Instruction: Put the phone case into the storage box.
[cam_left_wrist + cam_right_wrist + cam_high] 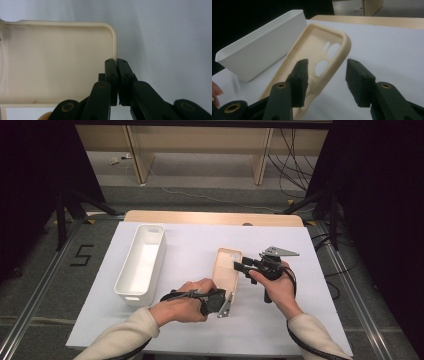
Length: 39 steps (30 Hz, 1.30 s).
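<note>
My left gripper [223, 303] is pinched tight on the near edge of the phone case [226, 268]. The case is tan and sits in the middle of the white table [190, 245], lifted a bit at one side. My right gripper [326, 80] has its jaws apart, with the case's right edge between them, not pinched. The white bin [142, 261] sits to the left.

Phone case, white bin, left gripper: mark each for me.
phone case [317, 47], right gripper view, inner back wall.
white bin [131, 289], high view, near rim.
left gripper [117, 62], left gripper view, between its fingertips.
</note>
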{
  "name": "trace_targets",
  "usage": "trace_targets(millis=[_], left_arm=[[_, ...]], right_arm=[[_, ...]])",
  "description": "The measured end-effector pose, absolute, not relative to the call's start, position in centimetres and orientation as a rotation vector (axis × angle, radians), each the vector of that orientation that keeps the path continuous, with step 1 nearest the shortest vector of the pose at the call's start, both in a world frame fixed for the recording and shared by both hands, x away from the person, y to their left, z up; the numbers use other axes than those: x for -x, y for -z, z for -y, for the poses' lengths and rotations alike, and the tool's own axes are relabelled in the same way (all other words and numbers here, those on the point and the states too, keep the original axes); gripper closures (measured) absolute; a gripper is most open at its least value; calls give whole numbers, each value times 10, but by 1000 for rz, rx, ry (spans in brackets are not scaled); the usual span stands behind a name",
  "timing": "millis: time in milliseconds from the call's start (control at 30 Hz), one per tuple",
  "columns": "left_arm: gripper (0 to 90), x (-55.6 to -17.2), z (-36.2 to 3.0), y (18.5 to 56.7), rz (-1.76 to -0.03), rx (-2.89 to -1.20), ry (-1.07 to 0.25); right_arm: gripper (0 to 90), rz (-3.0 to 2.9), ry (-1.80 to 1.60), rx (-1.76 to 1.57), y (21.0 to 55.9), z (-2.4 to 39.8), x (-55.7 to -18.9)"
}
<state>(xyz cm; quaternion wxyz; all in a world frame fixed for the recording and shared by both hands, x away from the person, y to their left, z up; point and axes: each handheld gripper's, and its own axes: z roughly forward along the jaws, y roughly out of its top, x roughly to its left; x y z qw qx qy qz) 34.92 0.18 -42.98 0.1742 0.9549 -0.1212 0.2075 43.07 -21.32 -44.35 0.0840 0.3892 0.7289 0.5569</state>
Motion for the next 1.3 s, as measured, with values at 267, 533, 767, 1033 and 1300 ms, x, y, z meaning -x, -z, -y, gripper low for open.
trace_targets(millis=[267, 533, 767, 1033, 1300], left_arm=[[877, -349, 0, 431, 352, -2703, -596], [874, -351, 1, 435, 361, -2673, -645], [872, -353, 2, 437, 360, -2666, -669], [868, -355, 0, 436, 346, -2659, -686], [779, -355, -10, 430, 250, -2556, -670]], right_arm=[[673, -2197, -1707, -1174, 442, 215, -431], [753, -2154, -1782, -1309, 435, 220, -426], [821, -2101, -1866, -1352, 430, 219, -422], [828, -2103, -1884, -1350, 422, 218, -417], [829, -2086, -1845, -1247, 413, 217, -413]])
